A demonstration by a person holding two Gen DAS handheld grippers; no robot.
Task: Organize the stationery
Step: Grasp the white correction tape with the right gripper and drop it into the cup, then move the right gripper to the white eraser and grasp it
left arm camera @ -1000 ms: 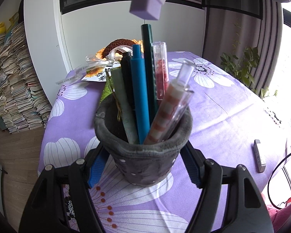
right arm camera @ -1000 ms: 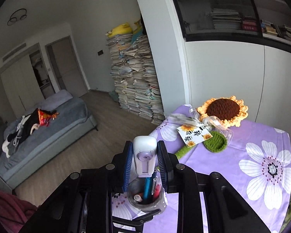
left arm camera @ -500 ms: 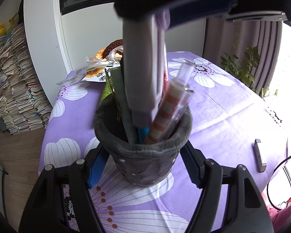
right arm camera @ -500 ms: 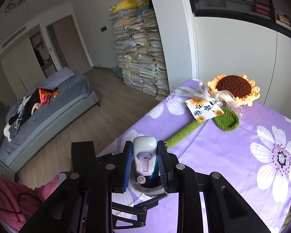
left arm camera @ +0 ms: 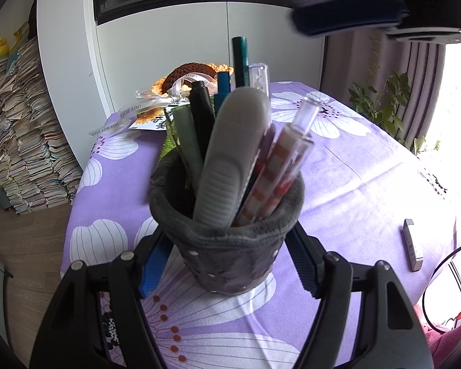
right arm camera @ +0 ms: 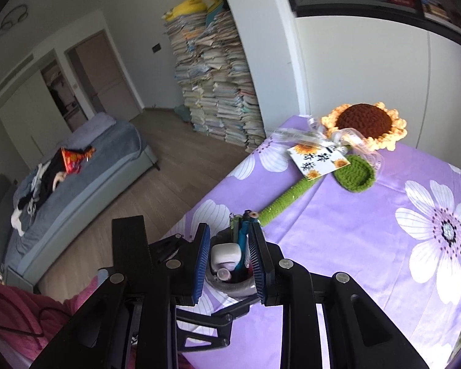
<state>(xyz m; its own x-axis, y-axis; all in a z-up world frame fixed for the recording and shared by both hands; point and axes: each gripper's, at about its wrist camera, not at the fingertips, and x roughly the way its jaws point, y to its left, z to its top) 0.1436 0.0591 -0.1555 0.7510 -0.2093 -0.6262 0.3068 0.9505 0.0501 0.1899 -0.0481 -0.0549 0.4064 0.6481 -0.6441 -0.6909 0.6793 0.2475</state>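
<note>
A dark grey felt pen holder (left arm camera: pixel 227 240) stands on the purple flowered tablecloth (left arm camera: pixel 353 184). My left gripper (left arm camera: pixel 227 261) is shut on it, one blue pad on each side. Inside stand several pens (left arm camera: pixel 239 58) and a white and lilac correction tape (left arm camera: pixel 233 160), leaning upright at the front. My right gripper (right arm camera: pixel 229 259) hangs open above the holder (right arm camera: pixel 230 286), apart from the correction tape (right arm camera: pixel 226 253) below it. One of its blue pads (left arm camera: pixel 347 18) shows at the top right of the left wrist view.
A crocheted sunflower (right arm camera: pixel 365 123) with a green stem, ribbon and card lies at the table's far end. A small grey stick-shaped item (left arm camera: pixel 412 246) lies on the cloth at the right. The table's left edge (right arm camera: pixel 218 184) drops to the floor. Stacked papers (right arm camera: pixel 218 92) stand by the wall.
My right gripper lowered the correction tape into the pen holder, opened and let it go, then rose. The left gripper kept holding the holder still.
</note>
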